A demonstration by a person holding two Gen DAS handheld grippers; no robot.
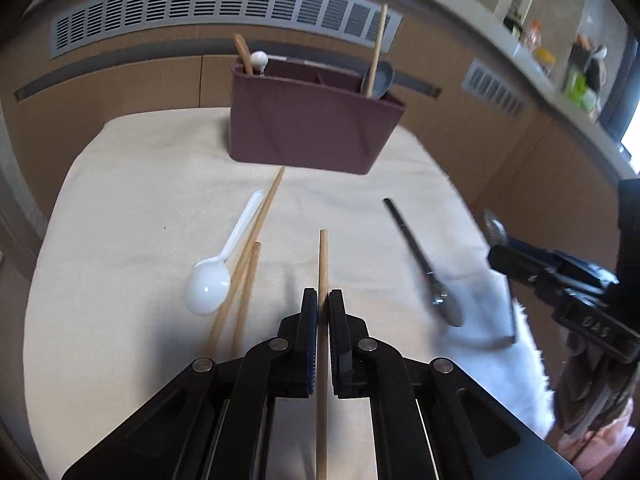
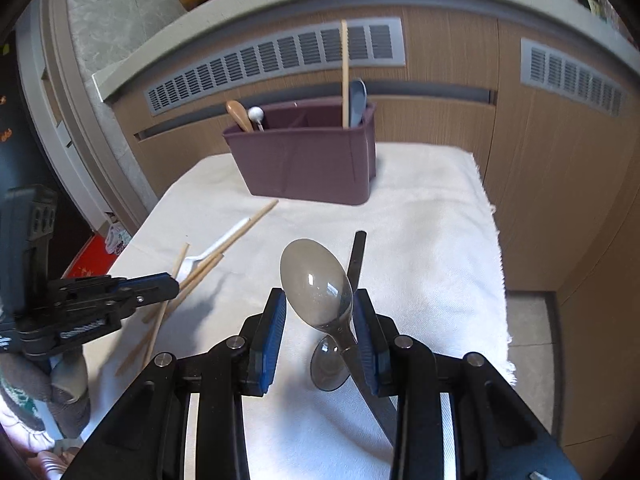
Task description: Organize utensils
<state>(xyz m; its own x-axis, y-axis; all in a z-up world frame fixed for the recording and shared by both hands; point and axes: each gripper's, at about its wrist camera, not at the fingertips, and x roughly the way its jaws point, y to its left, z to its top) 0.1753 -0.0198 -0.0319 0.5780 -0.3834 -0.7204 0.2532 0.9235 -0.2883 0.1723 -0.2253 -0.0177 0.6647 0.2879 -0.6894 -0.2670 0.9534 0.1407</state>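
Observation:
My left gripper is shut on a wooden chopstick, lifted off the cream cloth. Two more chopsticks and a white plastic spoon lie to its left. At the back stands the maroon caddy, which holds a wooden spoon, a white-tipped utensil, a chopstick and a grey spoon. My right gripper is shut on a translucent grey spoon, bowl up and raised. Under it a black-handled spoon lies on the cloth. The left gripper shows at the left of the right wrist view.
Wooden cabinet fronts with grey vent grilles run close behind the caddy. The cloth's fringed right edge drops off to the floor. A person's patterned sleeve sits under the left gripper.

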